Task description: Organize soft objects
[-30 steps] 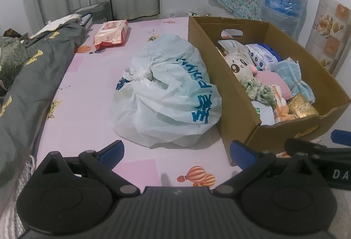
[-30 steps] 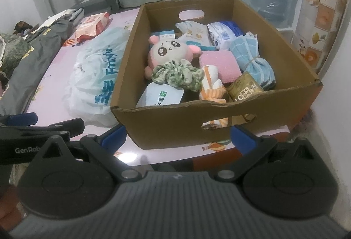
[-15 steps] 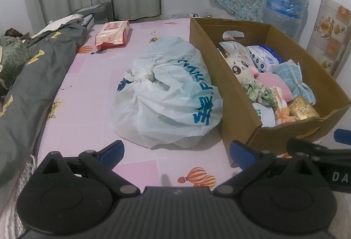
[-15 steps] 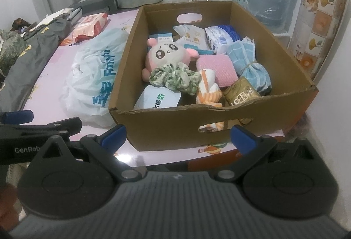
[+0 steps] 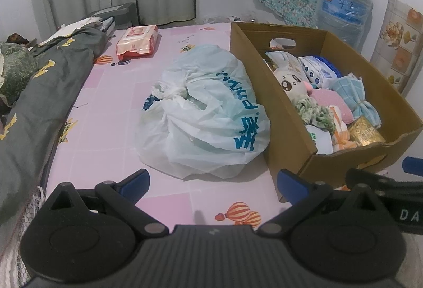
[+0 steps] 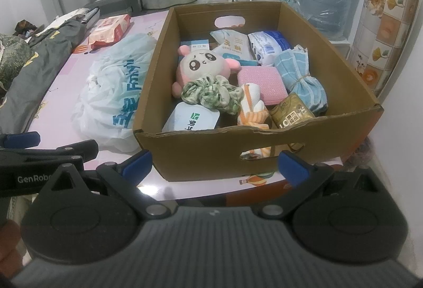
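Pink patterned bedding [image 5: 111,113] is occupied by a tied plastic bag [image 5: 208,116] ahead of the left gripper [image 5: 212,179], whose fingers are spread, nothing held. A cardboard box [image 6: 211,153] of soft items is faced by the right gripper [image 6: 214,163], likewise spread and empty.

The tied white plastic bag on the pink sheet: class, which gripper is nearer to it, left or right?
Left. The left gripper sits directly before the plastic bag, open and empty. The right gripper faces the cardboard box, with the bag off to its left.
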Motion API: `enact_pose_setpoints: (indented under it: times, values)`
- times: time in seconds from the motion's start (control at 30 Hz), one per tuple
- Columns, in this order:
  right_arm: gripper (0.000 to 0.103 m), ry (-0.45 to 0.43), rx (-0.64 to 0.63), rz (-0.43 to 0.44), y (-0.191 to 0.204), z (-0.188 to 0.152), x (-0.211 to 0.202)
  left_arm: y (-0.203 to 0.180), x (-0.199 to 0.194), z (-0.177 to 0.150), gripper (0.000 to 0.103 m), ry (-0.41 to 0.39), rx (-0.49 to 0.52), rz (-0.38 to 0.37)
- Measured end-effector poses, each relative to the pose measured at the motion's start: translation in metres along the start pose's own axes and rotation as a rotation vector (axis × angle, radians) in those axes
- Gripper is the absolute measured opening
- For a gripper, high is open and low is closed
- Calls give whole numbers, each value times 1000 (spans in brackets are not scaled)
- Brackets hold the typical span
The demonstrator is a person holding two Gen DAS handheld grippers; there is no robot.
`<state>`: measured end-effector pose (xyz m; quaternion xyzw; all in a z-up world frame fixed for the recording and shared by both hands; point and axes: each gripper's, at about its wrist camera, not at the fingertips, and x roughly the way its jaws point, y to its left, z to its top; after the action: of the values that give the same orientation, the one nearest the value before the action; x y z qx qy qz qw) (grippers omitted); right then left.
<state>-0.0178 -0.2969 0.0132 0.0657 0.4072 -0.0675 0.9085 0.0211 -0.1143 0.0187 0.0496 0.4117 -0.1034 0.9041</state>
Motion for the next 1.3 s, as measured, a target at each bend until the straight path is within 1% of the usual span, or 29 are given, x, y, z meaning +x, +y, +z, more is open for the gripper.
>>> enact_pose_setpoints:
  times: [1.3]
  values:
    - [102,23,5,17,-3,0,5,-2,2,-1,102,4,-10,3]
